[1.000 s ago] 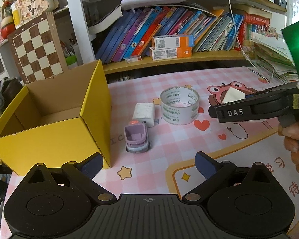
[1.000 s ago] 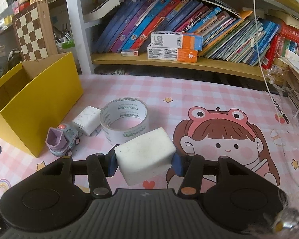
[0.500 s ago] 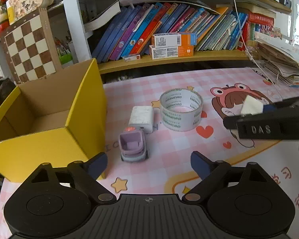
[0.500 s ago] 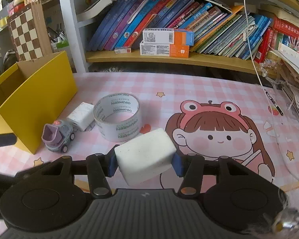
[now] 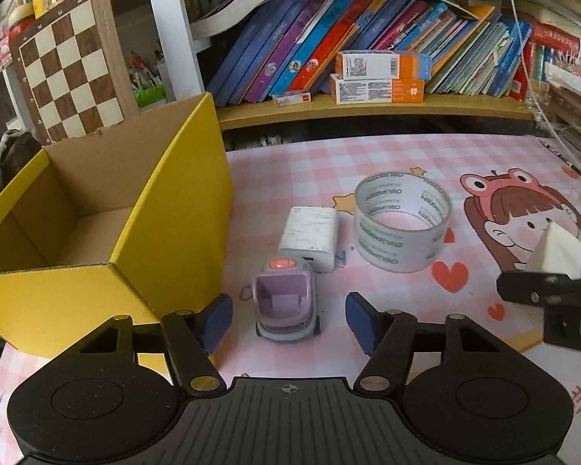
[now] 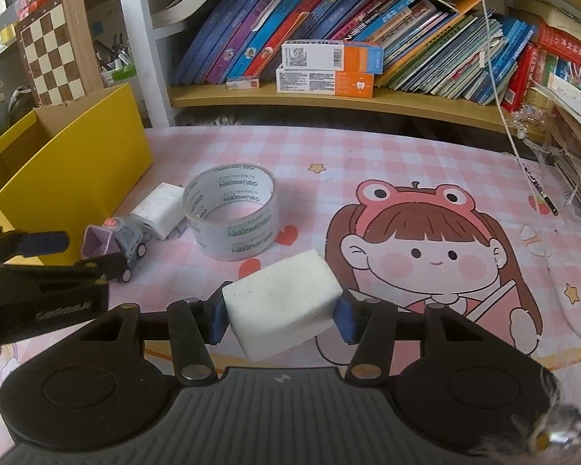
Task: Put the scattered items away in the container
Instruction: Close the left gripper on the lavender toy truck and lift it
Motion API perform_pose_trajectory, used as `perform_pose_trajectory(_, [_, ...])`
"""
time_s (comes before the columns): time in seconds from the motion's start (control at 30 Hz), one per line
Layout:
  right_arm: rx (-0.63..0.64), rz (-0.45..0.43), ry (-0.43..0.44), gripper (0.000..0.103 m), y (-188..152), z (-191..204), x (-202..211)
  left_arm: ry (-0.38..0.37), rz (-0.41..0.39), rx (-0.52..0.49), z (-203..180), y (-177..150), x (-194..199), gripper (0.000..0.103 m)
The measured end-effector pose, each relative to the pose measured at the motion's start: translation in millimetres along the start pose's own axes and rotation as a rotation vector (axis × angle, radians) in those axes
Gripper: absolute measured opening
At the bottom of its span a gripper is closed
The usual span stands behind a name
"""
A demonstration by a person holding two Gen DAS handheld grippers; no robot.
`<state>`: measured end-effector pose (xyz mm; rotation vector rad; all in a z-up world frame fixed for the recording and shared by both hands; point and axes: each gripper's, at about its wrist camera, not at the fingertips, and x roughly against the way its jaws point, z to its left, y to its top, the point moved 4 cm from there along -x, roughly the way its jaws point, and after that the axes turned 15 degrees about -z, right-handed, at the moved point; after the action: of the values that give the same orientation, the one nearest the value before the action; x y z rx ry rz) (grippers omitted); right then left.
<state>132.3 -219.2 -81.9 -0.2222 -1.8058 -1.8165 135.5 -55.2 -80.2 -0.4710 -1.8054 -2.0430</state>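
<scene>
Closing in on the purple toy truck (image 5: 284, 304) since a second ago, the left tongs (image 5: 288, 319) are hanging released astride it while the right tongs (image 6: 279, 316) are gripping a white block (image 6: 281, 312), and the yellow box (image 5: 174, 209) at the worktop's left is showing nothing inside, with tape roll (image 5: 403, 221) and white charger (image 5: 310, 232) waiting near it.

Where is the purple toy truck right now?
In the left wrist view, the purple toy truck sits on the mat between the open left gripper fingers, just right of the yellow box, with the white charger behind it.
</scene>
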Motion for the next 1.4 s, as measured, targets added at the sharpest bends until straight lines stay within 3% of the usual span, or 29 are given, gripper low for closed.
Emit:
perform_pose_trajectory(0.33, [0.000,0.019,0.019,0.051,-2,4,-1,-0.008,0.055,0.034,1,-6,-21,0.048])
perform_pose_trajectory(0.53, [-0.009,0.036,0.016,0.051,-5,3,3,-0.009,0.104,0.044,1,-10,-33,0.047])
perform_pose_trajectory(0.9, [-0.019,0.046,0.030,0.051,-7,6,11,-0.035,0.125,0.063,1,-9,-30,0.041])
perform_pose_trajectory(1.4, [-0.008,0.057,0.028,0.051,-14,11,33,-0.150,0.056,0.038,-17,-2,12,0.041])
